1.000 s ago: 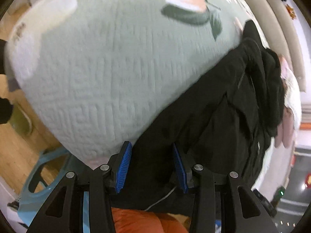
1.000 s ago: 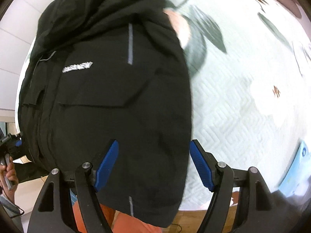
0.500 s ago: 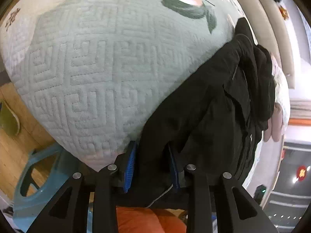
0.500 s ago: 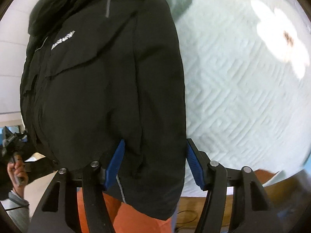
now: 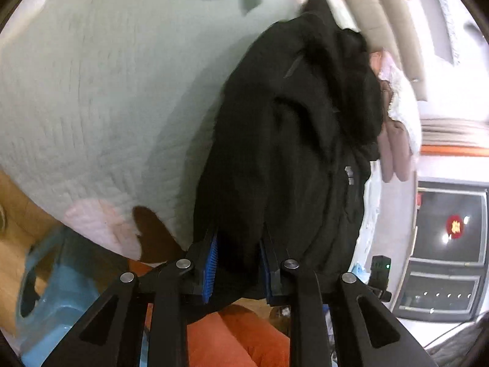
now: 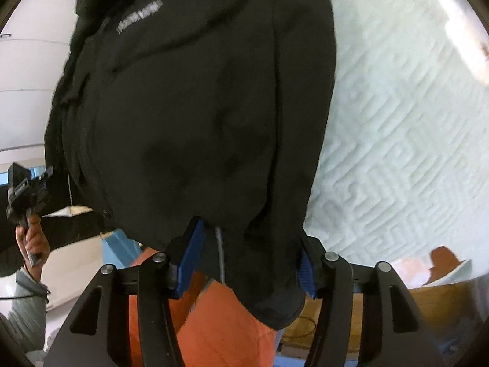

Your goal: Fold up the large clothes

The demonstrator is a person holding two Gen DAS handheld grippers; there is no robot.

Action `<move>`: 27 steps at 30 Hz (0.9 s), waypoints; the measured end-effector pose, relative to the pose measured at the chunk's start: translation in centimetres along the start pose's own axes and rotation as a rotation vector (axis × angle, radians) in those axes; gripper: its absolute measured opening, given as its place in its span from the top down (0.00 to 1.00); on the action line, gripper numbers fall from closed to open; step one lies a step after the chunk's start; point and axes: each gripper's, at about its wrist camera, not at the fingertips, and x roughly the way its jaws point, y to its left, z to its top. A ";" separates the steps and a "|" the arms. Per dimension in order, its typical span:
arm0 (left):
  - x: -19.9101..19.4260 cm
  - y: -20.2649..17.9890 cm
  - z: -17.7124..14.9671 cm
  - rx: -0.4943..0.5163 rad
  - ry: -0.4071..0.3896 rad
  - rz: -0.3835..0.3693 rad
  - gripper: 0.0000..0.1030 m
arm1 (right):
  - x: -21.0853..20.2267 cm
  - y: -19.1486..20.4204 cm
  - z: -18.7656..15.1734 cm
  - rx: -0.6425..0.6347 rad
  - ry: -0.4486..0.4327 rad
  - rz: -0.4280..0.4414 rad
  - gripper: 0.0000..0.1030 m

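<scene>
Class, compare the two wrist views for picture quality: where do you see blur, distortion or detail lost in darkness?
Left wrist view: the quilt pattern is smeared by motion blur and the fisheye bends the room's edges. Right wrist view: the quilt weave is sharper, but the black jacket swallows detail and its white lettering is too blurred to read.

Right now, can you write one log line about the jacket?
left gripper: closing on black jacket hem | right gripper: closing around hem | jacket: on quilted bedspread

Quilted bedspread [image 5: 91,98], blue plastic stool [image 5: 45,290], wooden floor [image 5: 12,189].
</scene>
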 end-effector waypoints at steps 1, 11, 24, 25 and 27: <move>0.8 0.3 0.0 0.003 0.014 0.100 0.75 | 0.3 -0.5 0.1 0.011 0.014 0.015 0.36; 0.9 -3.2 -0.5 0.058 0.075 -0.073 0.75 | -3.7 -0.3 -0.9 0.003 -0.036 0.207 0.36; 0.0 -1.9 0.7 0.054 0.142 0.193 0.59 | -0.5 -1.8 -0.5 0.070 0.037 0.144 0.37; -0.2 -1.5 1.0 0.050 0.150 0.230 0.52 | -0.6 -1.8 -0.5 0.066 0.038 0.143 0.37; 0.5 -0.4 1.7 0.042 0.157 0.255 0.52 | -0.2 -1.0 -0.1 0.061 0.037 0.123 0.40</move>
